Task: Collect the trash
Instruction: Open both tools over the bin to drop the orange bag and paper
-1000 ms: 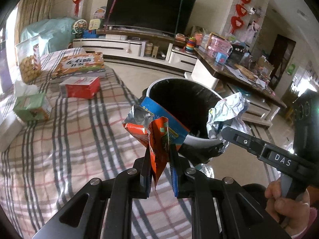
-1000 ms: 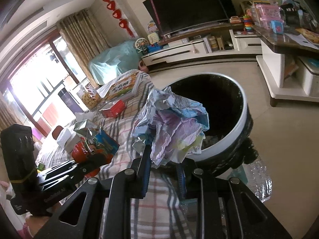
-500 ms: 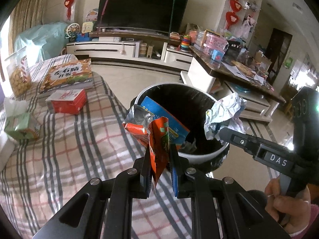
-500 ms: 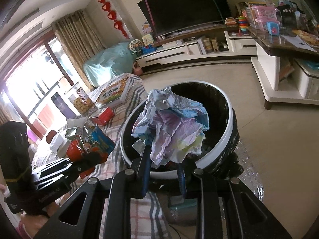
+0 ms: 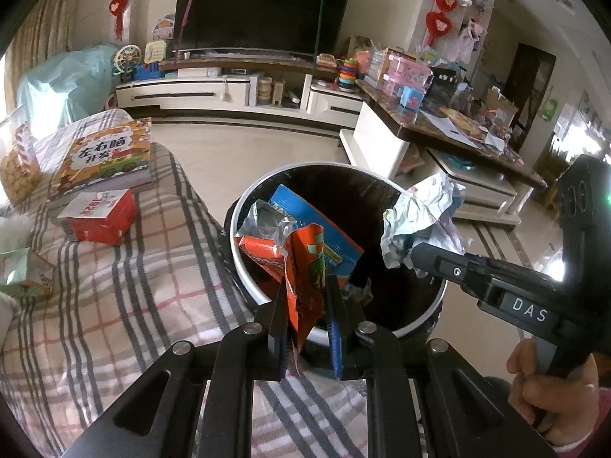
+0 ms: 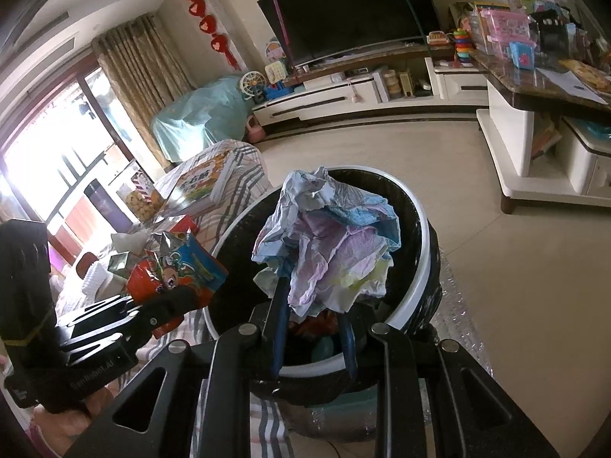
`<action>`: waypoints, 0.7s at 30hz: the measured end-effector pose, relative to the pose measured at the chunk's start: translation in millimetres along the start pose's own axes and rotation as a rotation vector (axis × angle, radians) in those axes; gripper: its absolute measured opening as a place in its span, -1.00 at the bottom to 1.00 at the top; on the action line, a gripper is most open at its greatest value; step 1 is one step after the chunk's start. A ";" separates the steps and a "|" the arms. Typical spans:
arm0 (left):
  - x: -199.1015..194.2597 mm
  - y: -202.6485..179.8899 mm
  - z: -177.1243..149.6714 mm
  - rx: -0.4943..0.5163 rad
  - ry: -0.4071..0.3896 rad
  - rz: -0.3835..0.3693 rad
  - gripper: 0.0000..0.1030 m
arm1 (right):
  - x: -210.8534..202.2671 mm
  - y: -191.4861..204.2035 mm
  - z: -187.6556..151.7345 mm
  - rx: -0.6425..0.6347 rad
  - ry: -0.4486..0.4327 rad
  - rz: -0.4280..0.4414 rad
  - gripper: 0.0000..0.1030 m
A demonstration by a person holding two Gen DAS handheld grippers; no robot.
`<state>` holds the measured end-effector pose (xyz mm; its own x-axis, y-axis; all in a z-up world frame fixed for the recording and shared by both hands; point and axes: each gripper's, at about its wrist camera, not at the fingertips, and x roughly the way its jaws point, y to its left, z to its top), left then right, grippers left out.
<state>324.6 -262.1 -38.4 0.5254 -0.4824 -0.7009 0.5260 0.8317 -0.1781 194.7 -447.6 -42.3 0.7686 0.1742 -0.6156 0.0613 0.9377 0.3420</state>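
The round white-rimmed trash bin [image 5: 340, 244], lined in glossy black, stands against the plaid-covered table [image 5: 114, 286] and fills more of both views than a second ago. Over its mouth the right gripper [image 6: 313, 301] clamps a crumpled paper wad [image 6: 328, 244], while the left gripper [image 5: 307, 307] pinches creased foil snack wrappers [image 5: 301, 252]; the bin's bottom is too dark to read.

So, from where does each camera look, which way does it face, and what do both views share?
Left wrist: sits on the left tongs, faces forward and down at the trash bin; shows those tongs shut on snack wrappers, plus the right tongs and hand.
Right wrist: sits on the right tongs, faces down over the bin; shows them shut on crumpled paper, plus the left tongs.
Shared: bin, wrappers, paper, television, plaid cover.
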 end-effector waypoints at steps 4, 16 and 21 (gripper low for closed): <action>6.3 -1.2 3.9 -0.003 0.009 0.000 -0.71 | 4.8 -0.7 1.5 0.001 0.016 -0.002 -0.54; 20.0 -6.3 16.3 0.000 0.024 0.002 -0.65 | 17.4 -9.5 16.1 0.003 0.033 -0.009 -0.47; 20.2 -7.6 18.5 -0.003 0.017 0.005 -0.33 | 17.8 -11.3 18.7 0.002 0.028 -0.024 -0.32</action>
<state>343.5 -283.3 -38.4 0.5161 -0.4738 -0.7136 0.5217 0.8346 -0.1768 219.6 -460.7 -43.8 0.7488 0.1604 -0.6431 0.0806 0.9410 0.3286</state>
